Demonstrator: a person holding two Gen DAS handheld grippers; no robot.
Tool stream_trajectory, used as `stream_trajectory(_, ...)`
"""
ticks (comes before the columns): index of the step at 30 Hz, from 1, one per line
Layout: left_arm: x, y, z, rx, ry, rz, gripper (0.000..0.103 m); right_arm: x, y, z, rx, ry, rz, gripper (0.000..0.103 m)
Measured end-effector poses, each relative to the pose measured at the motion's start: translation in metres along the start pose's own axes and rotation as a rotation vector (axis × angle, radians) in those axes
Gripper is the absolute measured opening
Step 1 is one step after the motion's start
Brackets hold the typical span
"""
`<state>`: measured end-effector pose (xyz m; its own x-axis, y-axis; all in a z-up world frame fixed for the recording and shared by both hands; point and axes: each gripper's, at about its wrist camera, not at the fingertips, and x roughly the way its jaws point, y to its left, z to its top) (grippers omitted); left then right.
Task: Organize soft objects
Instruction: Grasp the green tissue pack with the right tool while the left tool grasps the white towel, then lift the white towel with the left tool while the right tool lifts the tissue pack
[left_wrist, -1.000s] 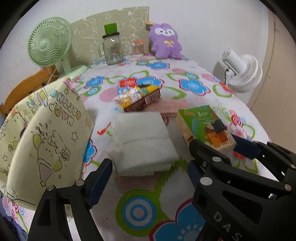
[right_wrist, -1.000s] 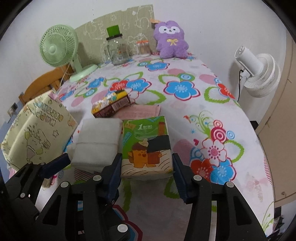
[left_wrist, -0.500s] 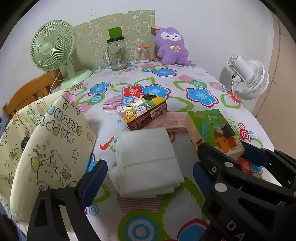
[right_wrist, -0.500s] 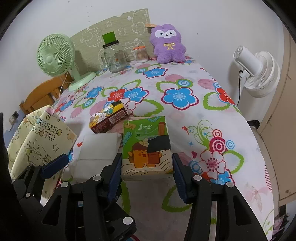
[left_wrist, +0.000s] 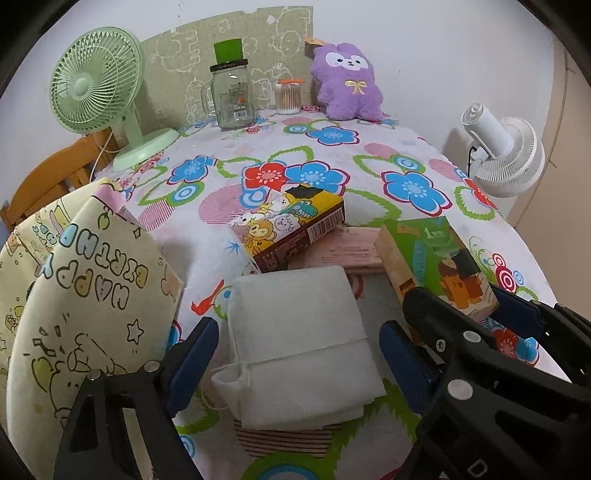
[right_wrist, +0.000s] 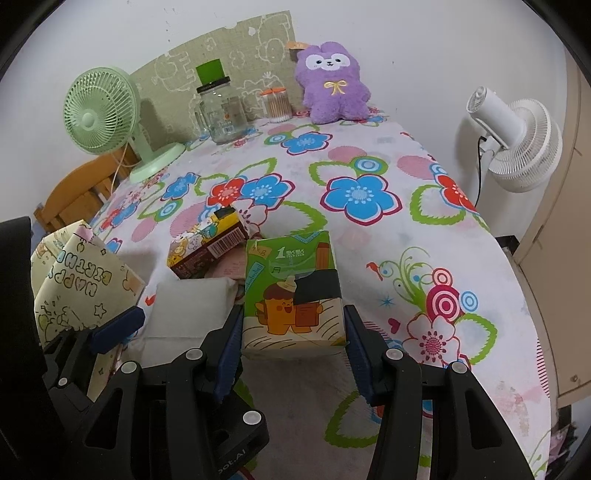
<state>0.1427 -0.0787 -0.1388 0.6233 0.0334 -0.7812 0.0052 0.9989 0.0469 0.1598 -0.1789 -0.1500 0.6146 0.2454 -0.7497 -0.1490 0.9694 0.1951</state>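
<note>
Item: green tissue pack (right_wrist: 293, 291), lower centre of the right wrist frame, lying flat on the floral tablecloth (right_wrist: 369, 236) with its long axis running straight away from you, in line with the fingers. Your right gripper (right_wrist: 293, 338) stands with jaws apart, one pad at each long side of the pack's near end; whether the pads touch the wrapper you cannot tell, but the pack shows no squeeze. Your right hand is plainly the nearer one for this item. Item: white folded cloth bundle (left_wrist: 303, 339), lower centre of the left wrist frame, long axis likewise pointing away from you; your left gripper (left_wrist: 295, 354) is spread wide with the bundle's near half between the pads, clear gaps on both sides, nothing held. Item: yellow cartoon tissue pack (left_wrist: 291, 229), centre of the left frame, tilted, one end propped on a flat pink packet (left_wrist: 343, 251) beyond the bundle. Container: the "Happy Birthday" gift bag (left_wrist: 85, 295), left edge of the left frame, just beside the left gripper; its mouth and contents are not visible. Judged destination for the soft packs: that bag, to your left. Background, upper frame: purple plush toy (right_wrist: 332, 85), glass jar (left_wrist: 231, 98), cotton swab jar (left_wrist: 288, 96), green fan (left_wrist: 99, 85), white fan (right_wrist: 517, 140).
</note>
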Motion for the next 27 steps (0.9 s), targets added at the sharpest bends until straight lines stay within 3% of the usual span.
stream_trajectory(3, 0.007, 0.002, -0.001, -0.011, 0.043, -0.009, 0.081, 0.003, 0.001, -0.001, 0.0, 0.011, -0.004, 0.055)
stream_trajectory(14, -0.002, 0.004, -0.006, -0.032, 0.038, -0.042, 0.063, 0.002, 0.004, -0.002, -0.005, 0.013, -0.005, 0.055)
stream_trajectory(27, -0.025, 0.004, -0.007, -0.031, -0.008, -0.047, 0.06, -0.022, 0.009, -0.005, -0.004, -0.028, -0.007, 0.055)
